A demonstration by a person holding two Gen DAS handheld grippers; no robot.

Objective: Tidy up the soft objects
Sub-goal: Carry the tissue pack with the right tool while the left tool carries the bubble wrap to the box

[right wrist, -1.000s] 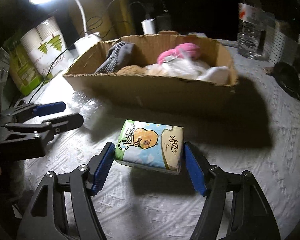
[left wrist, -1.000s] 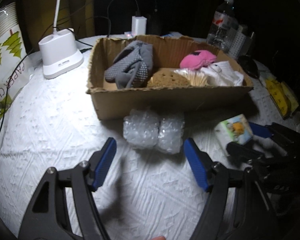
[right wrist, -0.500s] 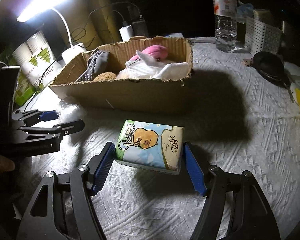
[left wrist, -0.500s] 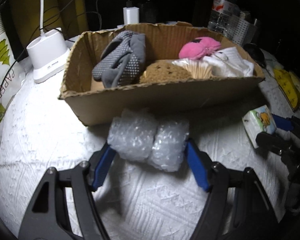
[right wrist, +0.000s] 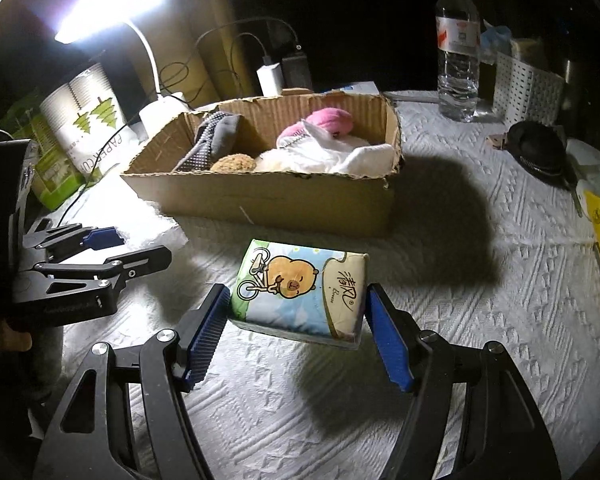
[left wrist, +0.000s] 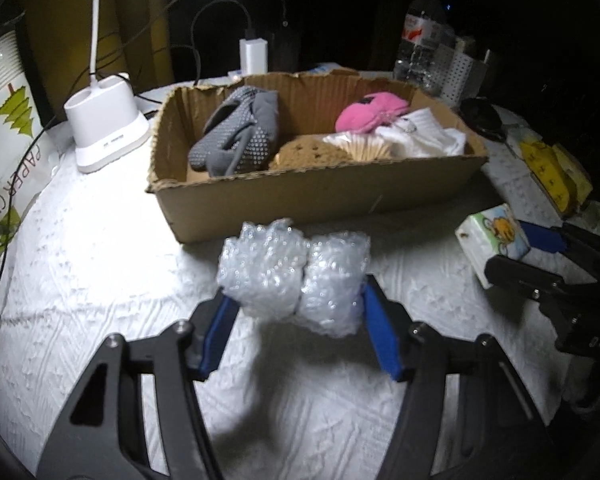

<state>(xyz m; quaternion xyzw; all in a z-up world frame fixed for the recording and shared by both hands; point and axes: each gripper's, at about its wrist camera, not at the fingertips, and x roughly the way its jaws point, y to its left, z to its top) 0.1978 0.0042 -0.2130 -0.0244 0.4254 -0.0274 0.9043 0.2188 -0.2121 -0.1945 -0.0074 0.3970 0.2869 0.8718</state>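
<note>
Bubble wrap (left wrist: 294,276), loose on the table (left wrist: 100,264) a second ago with the left gripper (left wrist: 296,336) standing wide short of it, now sits between that gripper's closing jaws, pads touching both ends, just before the cardboard box (left wrist: 320,196). Right gripper (right wrist: 298,334) stays clamped on the tissue pack (right wrist: 300,288), raised above the table near its front edge. Judgement: both soft items are secured; transfer into the box, at the table's far side, follows.
</note>
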